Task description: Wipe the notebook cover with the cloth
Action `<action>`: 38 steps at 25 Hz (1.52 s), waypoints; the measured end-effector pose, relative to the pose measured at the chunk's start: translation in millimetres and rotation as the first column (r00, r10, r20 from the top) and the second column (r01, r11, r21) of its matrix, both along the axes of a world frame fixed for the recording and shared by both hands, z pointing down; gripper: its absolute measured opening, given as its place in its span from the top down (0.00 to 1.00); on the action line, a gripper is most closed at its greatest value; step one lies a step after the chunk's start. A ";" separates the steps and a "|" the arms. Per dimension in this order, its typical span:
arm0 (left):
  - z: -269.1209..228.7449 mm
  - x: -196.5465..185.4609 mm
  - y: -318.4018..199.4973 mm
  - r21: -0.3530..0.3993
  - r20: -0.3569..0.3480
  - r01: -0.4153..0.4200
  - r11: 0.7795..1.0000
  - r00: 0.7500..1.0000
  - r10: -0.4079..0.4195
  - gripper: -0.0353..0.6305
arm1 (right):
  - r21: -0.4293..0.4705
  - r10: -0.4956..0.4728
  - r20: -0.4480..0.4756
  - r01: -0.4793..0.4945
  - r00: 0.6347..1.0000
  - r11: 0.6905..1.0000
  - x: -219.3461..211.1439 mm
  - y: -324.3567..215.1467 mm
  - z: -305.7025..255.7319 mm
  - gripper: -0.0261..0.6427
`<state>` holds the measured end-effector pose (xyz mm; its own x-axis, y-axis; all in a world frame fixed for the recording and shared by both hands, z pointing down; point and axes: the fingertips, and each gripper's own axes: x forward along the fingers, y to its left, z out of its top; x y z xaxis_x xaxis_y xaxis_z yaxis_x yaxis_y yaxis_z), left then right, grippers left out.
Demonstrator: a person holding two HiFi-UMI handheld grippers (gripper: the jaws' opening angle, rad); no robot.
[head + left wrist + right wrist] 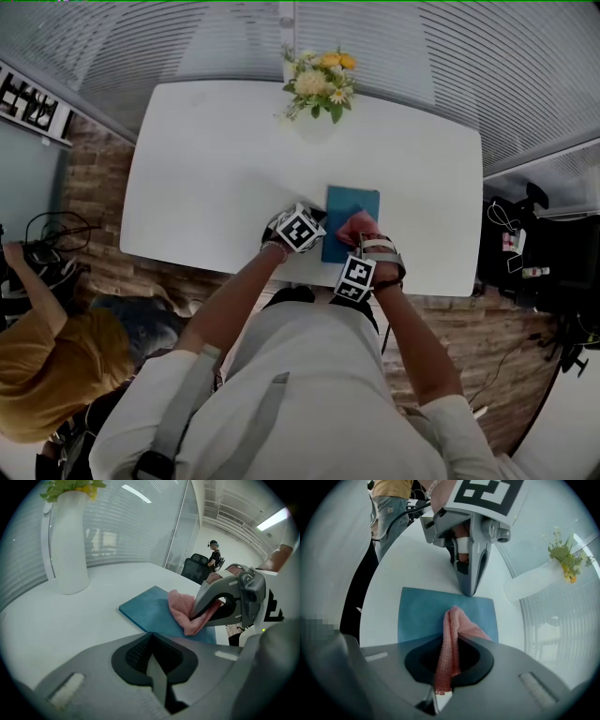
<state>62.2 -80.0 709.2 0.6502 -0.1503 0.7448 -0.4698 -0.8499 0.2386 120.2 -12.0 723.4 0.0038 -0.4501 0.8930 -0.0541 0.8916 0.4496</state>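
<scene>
Pink knitted cloth (449, 639), matt blue notebook cover (421, 616), smooth white table (216, 178)

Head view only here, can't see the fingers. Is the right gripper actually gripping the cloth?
Observer: Yes. Right gripper view shows the pink cloth pinched between the fingers of the right gripper.
Operator: And the other one?
Observer: Its own view shows the left gripper with fingers shut, nothing between them.
Operator: Cloth touching the cover?
Observer: Yes. Left gripper view shows it bunched on the blue notebook.
</scene>
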 end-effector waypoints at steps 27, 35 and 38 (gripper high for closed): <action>-1.0 1.1 0.1 0.000 -0.005 0.000 1.000 1.000 0.000 0.95 | -0.075 -0.018 0.037 0.021 0.999 0.997 -3.4 54.6 0.5 0.94; -6.7 -0.9 0.8 -0.001 0.004 0.003 1.000 1.000 -0.003 0.95 | -0.094 -0.017 0.047 0.022 0.999 0.995 -4.6 65.4 -1.5 0.94; -2.5 -0.1 -0.4 0.000 0.001 0.001 1.000 1.000 -0.001 0.95 | -0.103 -0.019 0.048 0.024 0.999 0.994 -4.7 67.2 0.1 0.94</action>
<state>62.1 -80.4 706.7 0.6496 -0.1509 0.7451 -0.4708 -0.8494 0.2384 115.5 55.1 723.5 -0.0473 -0.3544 0.9339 -0.0535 0.9345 0.3519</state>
